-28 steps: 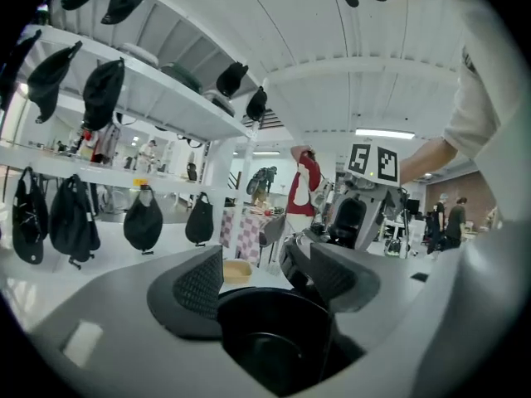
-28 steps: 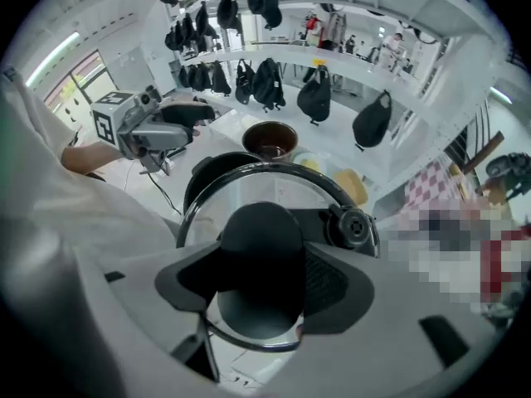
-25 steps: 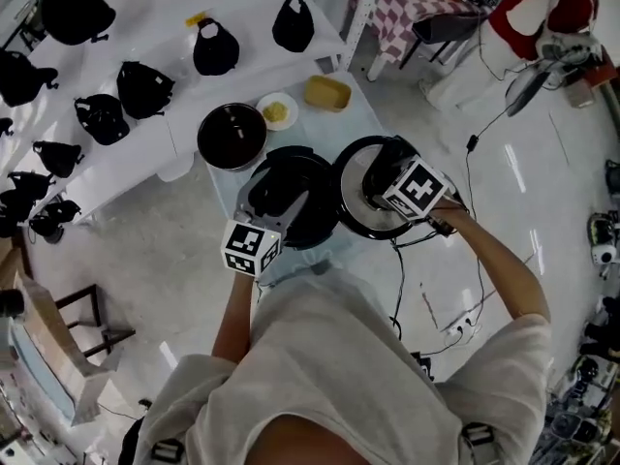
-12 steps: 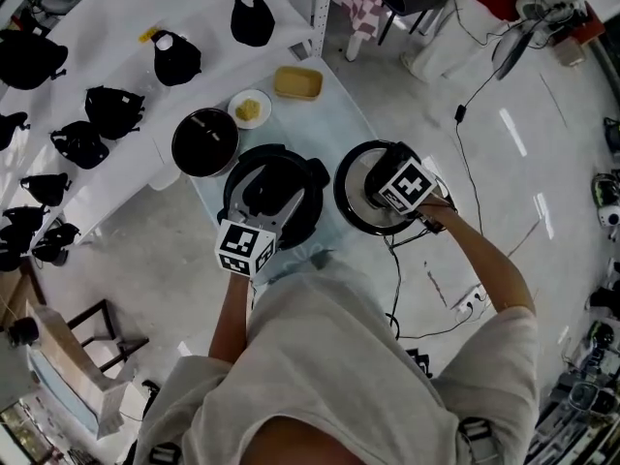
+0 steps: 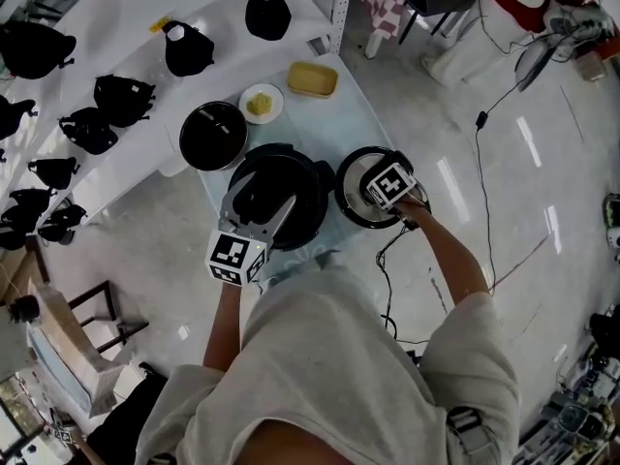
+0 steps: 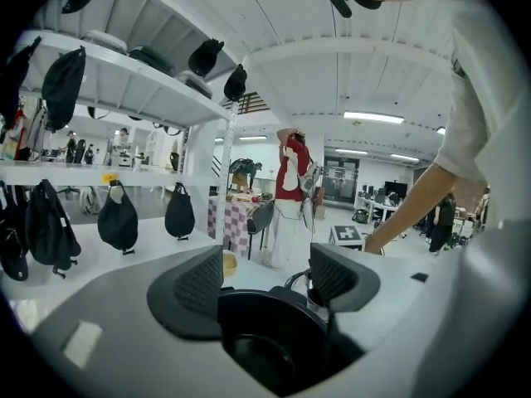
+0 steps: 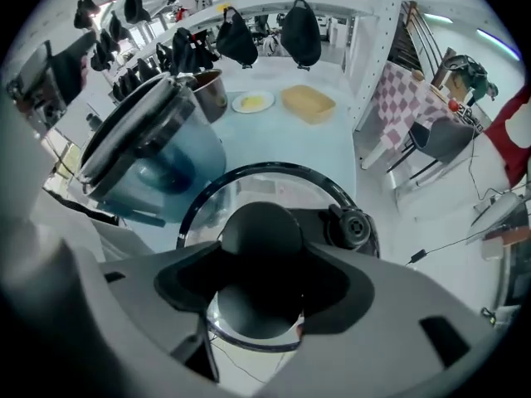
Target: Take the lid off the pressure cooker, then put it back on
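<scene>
Head view with both claw views. The round glass lid with black rim (image 5: 351, 187) lies on the pale blue counter (image 5: 334, 124), just right of the round black pressure cooker (image 5: 291, 177) and apart from it. The right claw (image 7: 264, 284) points steeply down over the lid. Its jaws are wide, straddling the lid's black domed knob (image 7: 261, 230). The left claw (image 6: 265, 276) also stands wide, with the cooker's dark near rim low between its jaws. Behind are a dark round pot (image 5: 213, 136), a white plate of yellow food (image 5: 260, 103) and a yellow rectangular dish (image 5: 313, 79).
</scene>
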Motion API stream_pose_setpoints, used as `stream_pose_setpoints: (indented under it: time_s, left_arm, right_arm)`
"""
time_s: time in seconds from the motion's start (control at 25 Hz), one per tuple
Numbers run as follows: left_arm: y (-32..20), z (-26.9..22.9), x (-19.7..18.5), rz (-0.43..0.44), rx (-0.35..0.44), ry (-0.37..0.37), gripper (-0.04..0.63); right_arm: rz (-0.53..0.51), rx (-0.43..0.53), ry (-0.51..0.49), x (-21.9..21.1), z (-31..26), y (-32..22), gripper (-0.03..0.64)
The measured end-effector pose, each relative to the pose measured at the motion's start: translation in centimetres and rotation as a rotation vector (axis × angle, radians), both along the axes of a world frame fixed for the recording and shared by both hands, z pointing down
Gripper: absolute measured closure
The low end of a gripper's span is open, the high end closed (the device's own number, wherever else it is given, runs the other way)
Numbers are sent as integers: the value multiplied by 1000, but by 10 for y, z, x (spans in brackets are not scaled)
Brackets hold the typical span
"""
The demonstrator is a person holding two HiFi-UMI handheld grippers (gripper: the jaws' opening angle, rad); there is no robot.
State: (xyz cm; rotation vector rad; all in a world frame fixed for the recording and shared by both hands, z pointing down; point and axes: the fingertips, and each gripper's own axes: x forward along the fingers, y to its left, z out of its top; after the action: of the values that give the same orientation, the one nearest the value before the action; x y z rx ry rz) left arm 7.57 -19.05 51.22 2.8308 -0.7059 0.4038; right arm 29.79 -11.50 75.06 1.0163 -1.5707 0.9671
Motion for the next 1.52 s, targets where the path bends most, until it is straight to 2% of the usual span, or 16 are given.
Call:
stream_pose_setpoints:
  time_s: [0.2, 0.52, 0.96, 1.08, 1.24, 1.36, 1.52]
  left_arm:
    - [2, 1, -4, -9, -9, -12, 284]
    - [5, -2, 1, 5, -5, -19, 284]
    - [-4, -2, -6, -19, -8, 0, 284]
    - [-6, -1, -11, -32, -6, 2, 284]
    - [-12, 2, -18, -50, -8, 2, 284]
    - [-15, 0, -18, -58, -2, 9, 284]
    - [-20, -5, -22, -66, 15, 15, 284]
  right_arm:
    - [-3, -13, 20, -2, 33, -12, 347]
    - [73, -44, -2, -6, 70, -11, 344]
    - [62, -27, 7, -8, 63, -13, 321]
    - [34, 63, 31, -6, 39, -18, 322]
    - [78, 267, -59, -23, -12, -35, 330]
    - [135, 454, -108, -27, -61, -43, 348]
    - [199, 755, -179, -38, -148, -46, 369]
